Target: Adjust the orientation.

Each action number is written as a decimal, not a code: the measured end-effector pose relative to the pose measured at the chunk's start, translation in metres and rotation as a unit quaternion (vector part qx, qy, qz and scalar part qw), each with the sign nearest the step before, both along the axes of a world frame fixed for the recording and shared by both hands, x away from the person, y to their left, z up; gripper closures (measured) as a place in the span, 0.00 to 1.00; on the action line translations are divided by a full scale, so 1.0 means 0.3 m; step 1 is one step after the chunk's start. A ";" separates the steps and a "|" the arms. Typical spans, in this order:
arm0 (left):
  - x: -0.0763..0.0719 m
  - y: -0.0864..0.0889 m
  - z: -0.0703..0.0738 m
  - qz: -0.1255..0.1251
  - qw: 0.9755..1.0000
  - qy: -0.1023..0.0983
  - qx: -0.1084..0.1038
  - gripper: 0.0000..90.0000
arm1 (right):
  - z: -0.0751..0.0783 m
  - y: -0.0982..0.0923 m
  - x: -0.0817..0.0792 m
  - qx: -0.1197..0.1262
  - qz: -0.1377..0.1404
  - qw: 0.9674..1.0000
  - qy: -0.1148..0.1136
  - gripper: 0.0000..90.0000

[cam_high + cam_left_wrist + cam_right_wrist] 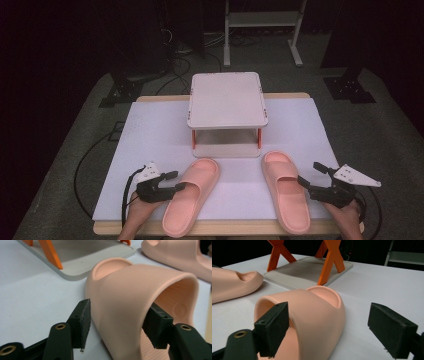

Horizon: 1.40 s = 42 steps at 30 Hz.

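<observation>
Slippers: left slipper [192, 194] sits between loose left tongs [176, 182], right slipper [286, 192] between wide right tongs [306, 176]; either may slide off-grip.

A recording lab or studio is suggested. Black drapes, tripod bases [117, 92] and loose cables [180, 62] on grey carpet are seen well beyond the fingers, and a white-covered table [300, 130] is spread under them.
</observation>
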<state>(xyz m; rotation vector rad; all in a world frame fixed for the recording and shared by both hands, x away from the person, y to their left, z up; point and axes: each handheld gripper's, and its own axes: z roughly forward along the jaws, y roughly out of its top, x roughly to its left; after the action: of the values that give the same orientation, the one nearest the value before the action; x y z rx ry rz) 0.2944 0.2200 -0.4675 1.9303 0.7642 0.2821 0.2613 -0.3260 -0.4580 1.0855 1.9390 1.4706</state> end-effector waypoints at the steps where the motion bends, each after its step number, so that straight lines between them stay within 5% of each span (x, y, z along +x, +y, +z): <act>1: 0.000 -0.004 -0.002 -0.003 1.000 0.000 0.002 0.46 | 0.001 0.001 -0.001 -0.001 0.002 1.000 0.000 0.19; 14: -0.005 -0.028 -0.003 -0.011 1.000 -0.006 0.010 0.46 | -0.011 0.022 0.009 -0.014 0.032 0.999 0.019 0.19; 26: -0.002 -0.031 -0.012 -0.011 1.000 -0.002 0.012 0.53 | -0.036 0.044 0.026 -0.039 0.034 0.998 0.038 0.37; 42: -0.004 -0.029 -0.011 0.008 1.000 -0.011 0.021 0.68 | -0.054 0.090 0.043 -0.089 0.005 0.996 0.024 0.59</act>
<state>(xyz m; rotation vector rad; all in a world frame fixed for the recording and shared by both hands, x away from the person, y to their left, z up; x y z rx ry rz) 0.2932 0.2113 -0.4708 1.9577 0.7656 0.3301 0.2743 -0.2991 -0.4744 1.0408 2.0677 1.2589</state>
